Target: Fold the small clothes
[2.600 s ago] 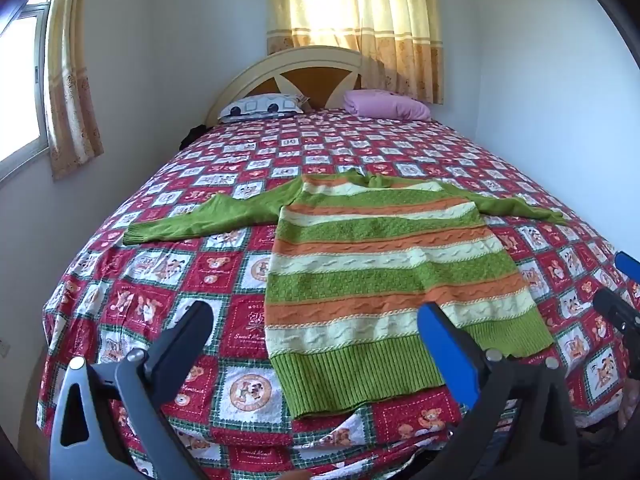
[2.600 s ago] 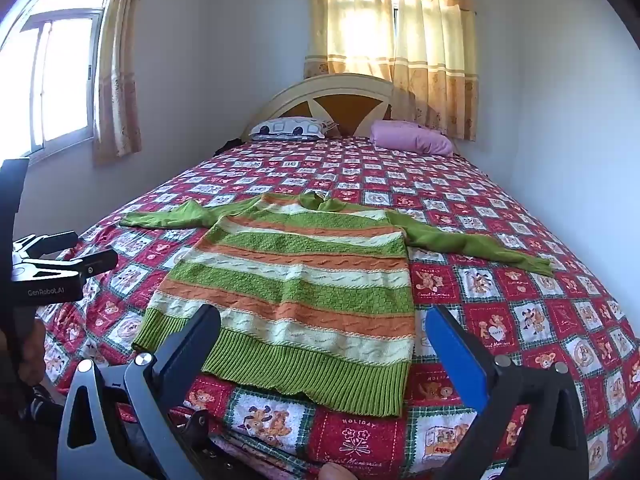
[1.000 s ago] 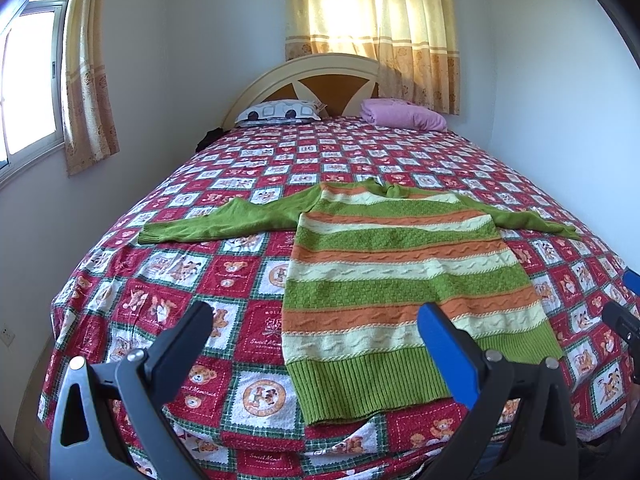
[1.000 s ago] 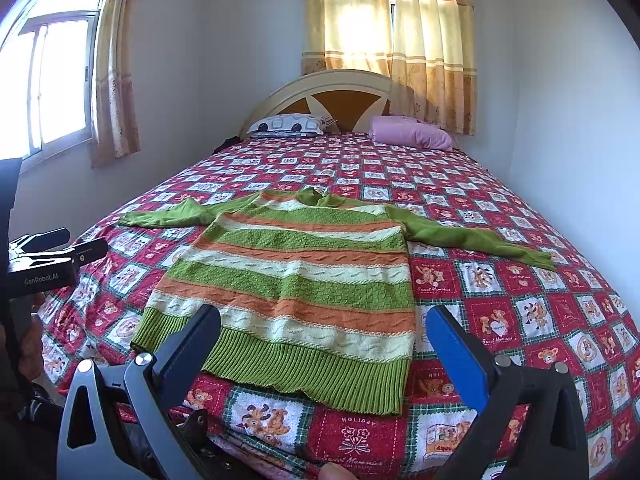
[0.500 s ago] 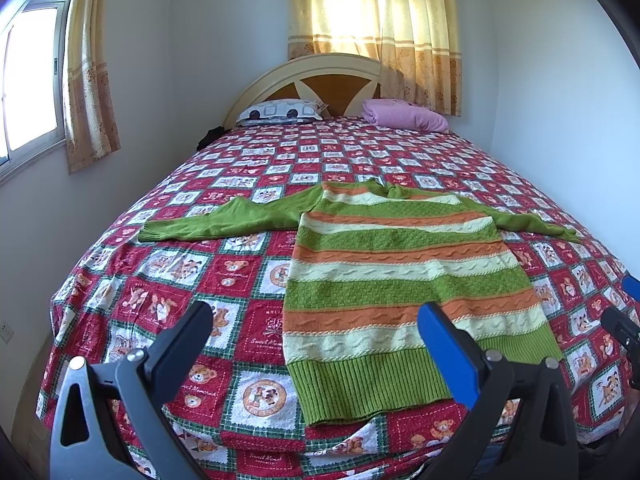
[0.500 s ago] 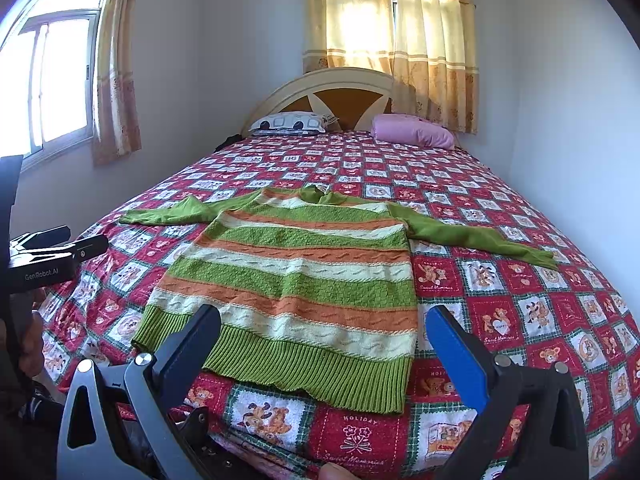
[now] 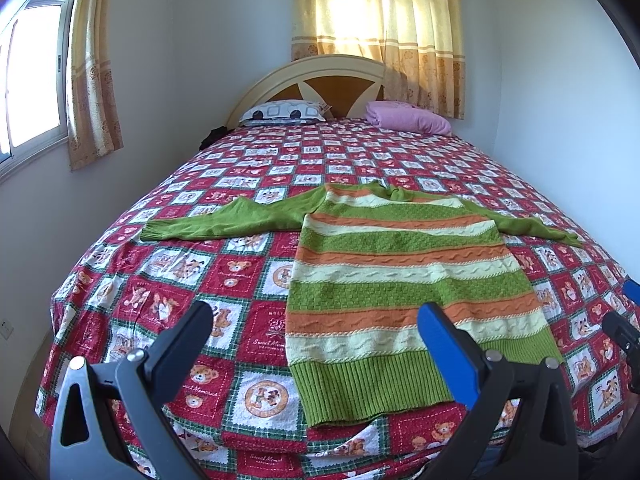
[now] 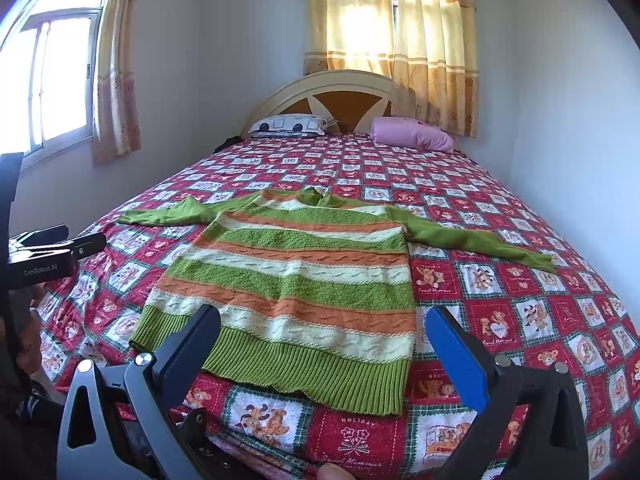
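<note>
A green, orange and cream striped sweater (image 7: 404, 280) lies flat on the bedspread (image 7: 224, 268), its ribbed hem toward the foot of the bed and its collar toward the headboard (image 7: 320, 84). Both green sleeves stretch out sideways from the sweater's shoulders. The left gripper (image 7: 316, 332) hangs above the foot edge just short of the sweater's hem, fingers spread wide and holding nothing. The right gripper (image 8: 322, 332) hovers on the sweater's other hem corner, likewise spread and empty. Beyond the sweater, against the headboard, rest a patterned pillow (image 7: 284, 111) and a pink pillow (image 7: 408, 118).
</note>
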Motion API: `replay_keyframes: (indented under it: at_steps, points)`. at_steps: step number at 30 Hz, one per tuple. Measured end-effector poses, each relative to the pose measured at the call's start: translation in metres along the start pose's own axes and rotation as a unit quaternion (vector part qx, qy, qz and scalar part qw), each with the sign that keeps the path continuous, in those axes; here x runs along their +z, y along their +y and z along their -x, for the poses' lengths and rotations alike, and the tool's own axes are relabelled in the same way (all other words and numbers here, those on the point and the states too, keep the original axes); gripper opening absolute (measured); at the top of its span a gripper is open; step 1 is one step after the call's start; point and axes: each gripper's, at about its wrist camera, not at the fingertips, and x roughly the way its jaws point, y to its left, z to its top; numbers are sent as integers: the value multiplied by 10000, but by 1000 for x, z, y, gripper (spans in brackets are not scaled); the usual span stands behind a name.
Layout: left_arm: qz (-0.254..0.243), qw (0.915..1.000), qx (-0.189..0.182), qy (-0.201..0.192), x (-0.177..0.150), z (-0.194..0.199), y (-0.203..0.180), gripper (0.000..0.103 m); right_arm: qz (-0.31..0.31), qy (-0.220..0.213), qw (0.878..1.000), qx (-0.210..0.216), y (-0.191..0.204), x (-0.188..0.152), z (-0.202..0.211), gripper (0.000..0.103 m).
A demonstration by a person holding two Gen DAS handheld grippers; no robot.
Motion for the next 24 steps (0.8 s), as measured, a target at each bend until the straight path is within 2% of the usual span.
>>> replay_keyframes:
  at_steps: [15,20,24]
  points:
    - [4,10000,27,10,-1,0,3,103,17,15,10000,92,-4,0,-5,102]
    - [-19,9999,88,45,-3,-12,1,103,-83,73,9996,256,-13,0,-19,102]
    - [-43,9999,140,26,0,-28,1,103,-69,148,9997,160,-21,0,-37,102]
